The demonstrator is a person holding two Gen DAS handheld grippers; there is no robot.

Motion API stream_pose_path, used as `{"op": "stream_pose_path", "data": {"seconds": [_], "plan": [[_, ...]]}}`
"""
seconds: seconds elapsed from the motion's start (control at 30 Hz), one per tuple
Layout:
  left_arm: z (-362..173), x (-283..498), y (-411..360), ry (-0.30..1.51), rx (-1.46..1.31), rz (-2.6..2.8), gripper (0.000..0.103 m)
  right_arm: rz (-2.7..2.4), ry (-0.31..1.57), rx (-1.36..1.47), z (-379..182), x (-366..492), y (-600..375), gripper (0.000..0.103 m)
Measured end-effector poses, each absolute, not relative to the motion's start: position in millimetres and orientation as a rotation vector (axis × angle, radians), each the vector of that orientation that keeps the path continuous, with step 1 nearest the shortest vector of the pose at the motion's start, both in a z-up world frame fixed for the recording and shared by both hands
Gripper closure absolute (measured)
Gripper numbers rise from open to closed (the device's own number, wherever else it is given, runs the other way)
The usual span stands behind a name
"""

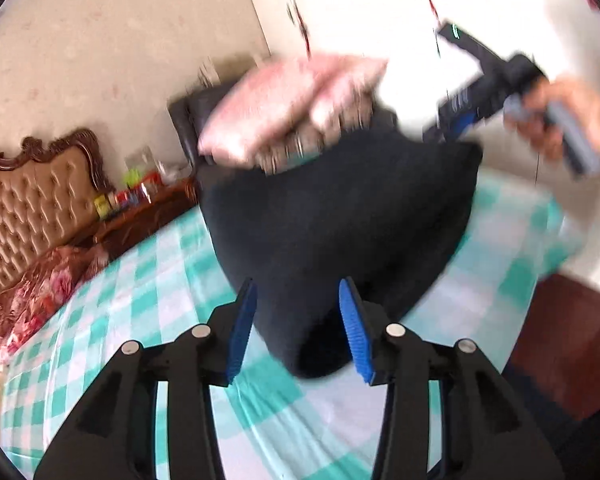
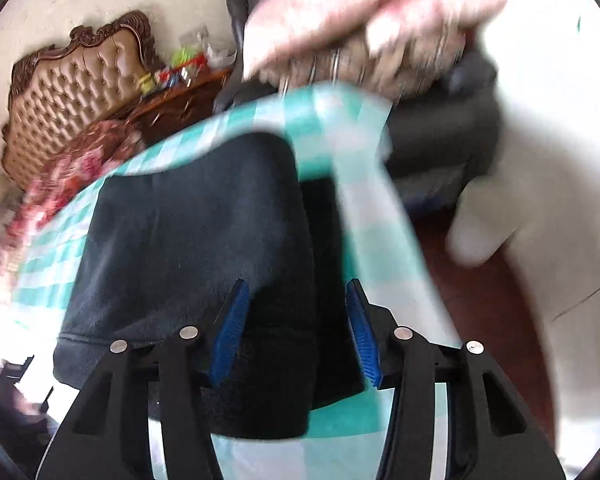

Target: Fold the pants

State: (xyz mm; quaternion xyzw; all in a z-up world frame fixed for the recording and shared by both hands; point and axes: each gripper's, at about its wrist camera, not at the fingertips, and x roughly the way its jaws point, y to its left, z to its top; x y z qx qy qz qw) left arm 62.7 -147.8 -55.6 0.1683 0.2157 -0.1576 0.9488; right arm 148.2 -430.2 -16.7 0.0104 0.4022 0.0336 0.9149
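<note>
My left claw [image 1: 298, 328] and right claw [image 2: 296, 330] both wide open, gripping nothing; black pants [image 1: 332, 220] between fingers, on checked sheet [image 1: 148, 280]; frames blurred, no writing readable.

Right hand-held gripper [image 2: 296, 330] spread over black pants [image 2: 188, 224]; contact unclear, blurred

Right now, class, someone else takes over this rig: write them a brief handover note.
Left gripper: open, holding nothing, pants between its fingers.
Right gripper: open over the pants.
The dark pants lie bunched on the checked bedsheet, right hand beyond them.
Done: pants on the bed, apparently partly doubled over; blur hides the layers.
Left: grasp, flatten, finish folding.
</note>
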Motion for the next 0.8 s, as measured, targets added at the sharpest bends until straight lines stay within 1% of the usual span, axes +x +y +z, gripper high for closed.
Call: {"op": "stream_pose_path", "data": {"seconds": [0.03, 0.07, 0.1, 0.13, 0.2, 0.23, 0.27, 0.3, 0.33, 0.37, 0.43, 0.47, 0.5, 0.53, 0.63, 0.73, 0.77, 0.8], "plan": [[-47.1, 66.1, -145.4, 0.408, 0.308, -0.317, 0.055, 0.057, 0.772, -0.017, -6.7, 141.2, -422.1, 0.047], [-38.7, 76.9, -143.0, 0.394, 0.264, -0.327, 0.047, 0.049, 0.723, -0.044, 1.6, 134.9, -413.8, 0.045], [-34.3, 90.9, -141.8, 0.412, 0.225, -0.334, 0.046, 0.043, 0.681, -0.063, 9.3, 128.8, -403.4, 0.035], [-31.6, 106.7, -140.6, 0.444, 0.18, -0.343, 0.046, 0.048, 0.655, -0.07, 12.5, 124.8, -396.3, 0.029], [-32.6, 134.7, -141.9, 0.509, 0.116, -0.366, 0.048, 0.058, 0.618, -0.088, 15.0, 118.1, -381.8, 0.026], [-39.5, 146.6, -146.5, 0.566, 0.124, -0.387, 0.05, 0.052, 0.608, -0.098, 13.6, 117.3, -376.6, 0.025], [-53.7, 162.2, -152.0, 0.671, 0.144, -0.399, 0.062, 0.048, 0.603, -0.106, 11.4, 116.8, -372.1, 0.024], [-67.8, 169.9, -156.3, 0.76, 0.14, -0.418, 0.068, 0.036, 0.613, -0.114, 5.6, 119.0, -368.5, 0.024], [-79.5, 178.2, -156.5, 0.833, 0.12, -0.438, 0.068, 0.027, 0.631, -0.117, -1.1, 122.8, -366.7, 0.024], [-86.6, 177.4, -155.8, 0.849, 0.105, -0.436, 0.068, 0.014, 0.665, -0.118, -11.4, 128.2, -367.4, 0.024], [-83.6, 176.0, -156.6, 0.856, 0.133, -0.439, 0.07, -0.037, 0.73, -0.132, -27.9, 135.7, -370.8, 0.025], [-77.9, 176.5, -157.2, 0.857, 0.146, -0.445, 0.074, -0.067, 0.777, -0.136, -38.0, 141.9, -374.1, 0.026], [-71.4, 178.8, -158.9, 0.849, 0.15, -0.452, 0.077, -0.087, 0.844, -0.102, -51.1, 148.6, -380.5, 0.026], [-58.4, 184.6, -163.0, 0.822, 0.164, -0.457, 0.077, -0.078, 0.884, -0.051, -60.7, 151.4, -387.8, 0.026], [-19.7, 215.9, -185.3, 0.744, 0.202, -0.475, 0.076, -0.061, 0.898, 0.039, -73.3, 150.1, -398.6, 0.026], [-2.8, 257.2, -222.2, 0.792, 0.187, -0.56, 0.076, -0.074, 0.896, 0.057, -77.4, 149.6, -398.9, 0.025], [-3.7, 274.6, -238.7, 0.814, 0.201, -0.56, 0.079, -0.077, 0.898, 0.058, -78.6, 149.5, -398.1, 0.025], [-6.4, 291.5, -254.0, 0.833, 0.201, -0.564, 0.088, -0.077, 0.897, 0.058, -79.0, 147.4, -397.1, 0.025]]}}
